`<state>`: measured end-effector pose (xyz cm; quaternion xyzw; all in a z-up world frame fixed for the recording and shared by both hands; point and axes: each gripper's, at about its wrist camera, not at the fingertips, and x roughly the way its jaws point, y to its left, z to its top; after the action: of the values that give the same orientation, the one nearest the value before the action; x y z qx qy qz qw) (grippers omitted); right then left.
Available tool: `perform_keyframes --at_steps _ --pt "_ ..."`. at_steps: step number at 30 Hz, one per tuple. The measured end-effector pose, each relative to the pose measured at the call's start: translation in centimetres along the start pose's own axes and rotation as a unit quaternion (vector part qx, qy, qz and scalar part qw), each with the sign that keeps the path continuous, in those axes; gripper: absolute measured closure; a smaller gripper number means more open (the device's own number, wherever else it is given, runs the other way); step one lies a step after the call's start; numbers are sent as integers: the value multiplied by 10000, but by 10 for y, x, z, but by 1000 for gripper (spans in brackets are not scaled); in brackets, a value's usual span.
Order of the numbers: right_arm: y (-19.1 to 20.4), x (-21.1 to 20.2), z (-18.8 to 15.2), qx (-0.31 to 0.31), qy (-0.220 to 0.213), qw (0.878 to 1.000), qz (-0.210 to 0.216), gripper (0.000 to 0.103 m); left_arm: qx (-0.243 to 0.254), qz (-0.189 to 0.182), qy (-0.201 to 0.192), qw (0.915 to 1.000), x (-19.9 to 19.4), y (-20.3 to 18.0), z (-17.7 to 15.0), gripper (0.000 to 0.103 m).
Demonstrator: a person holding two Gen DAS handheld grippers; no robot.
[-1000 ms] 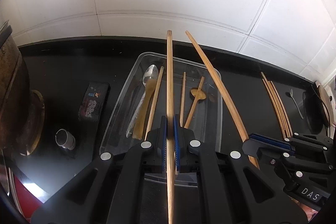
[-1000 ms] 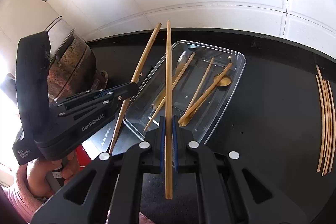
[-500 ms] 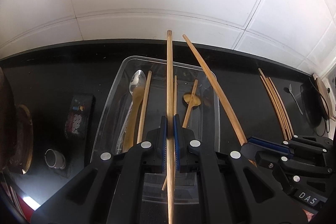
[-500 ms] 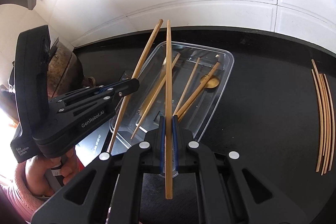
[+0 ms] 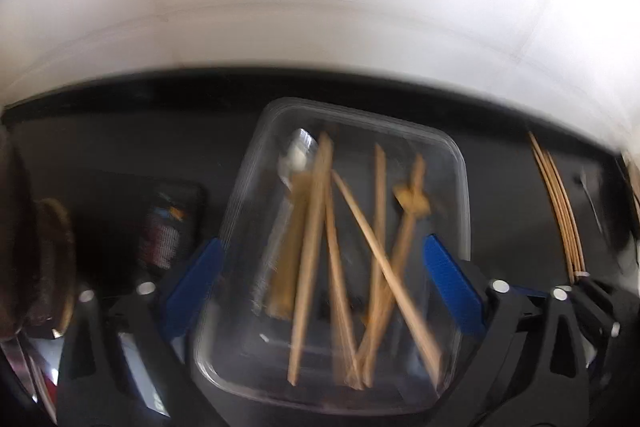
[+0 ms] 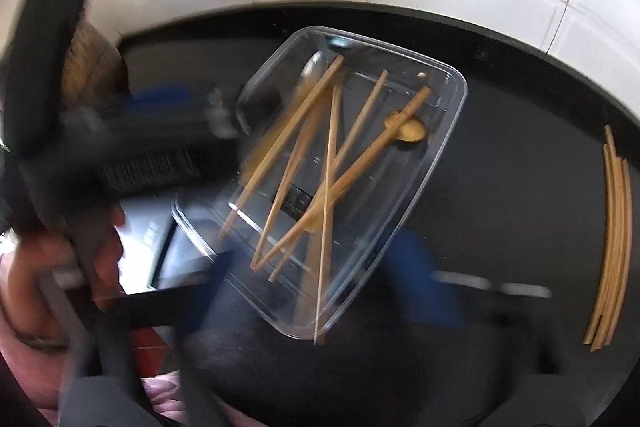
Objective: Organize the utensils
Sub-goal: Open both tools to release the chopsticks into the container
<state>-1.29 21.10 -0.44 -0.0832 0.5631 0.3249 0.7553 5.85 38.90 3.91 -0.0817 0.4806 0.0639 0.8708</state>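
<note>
Both jaws stand wide open and hold nothing: the left gripper [image 5: 320,283] frames the clear plastic tray [image 5: 460,163], and the right gripper [image 6: 320,291], blurred, is just before it. The chopsticks [image 6: 330,167] lie crossed inside the tray with a metal spoon [image 6: 312,71]. To finish the release well, I would draw back straight and low, without catching the near rim. On the black desk [image 6: 520,147] to the right, well apart, a bundle of chopsticks [image 6: 614,239] waits; a dark packet [image 5: 164,227] lies at the left.

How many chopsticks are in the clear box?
5 chopsticks in the clear box: leftmost, one beside it, a thin middle one, one further right, one across the golden spoon. Blur may hide more.
</note>
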Motion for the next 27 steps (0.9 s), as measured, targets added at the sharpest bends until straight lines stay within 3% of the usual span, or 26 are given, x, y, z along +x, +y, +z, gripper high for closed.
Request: perform_keyframes --at_steps 3,9,20,27 --pt "-3 -6 -3 -21 -117 9996 -241 9 -154 132 -26 9998 -3 8 2 6" --pt "-18 -10 -13 309 -22 9995 -114 9 -399 222 3 9990 -11 10 -11 6" --pt "-49 -27 -46 440 104 9989 126 7 146 390 229 9989 -29 -56 -41 6" --pt "-99 -60 -75 610 -2 9981 -114 7 147 383 231 9989 -37 -108 -52 6"
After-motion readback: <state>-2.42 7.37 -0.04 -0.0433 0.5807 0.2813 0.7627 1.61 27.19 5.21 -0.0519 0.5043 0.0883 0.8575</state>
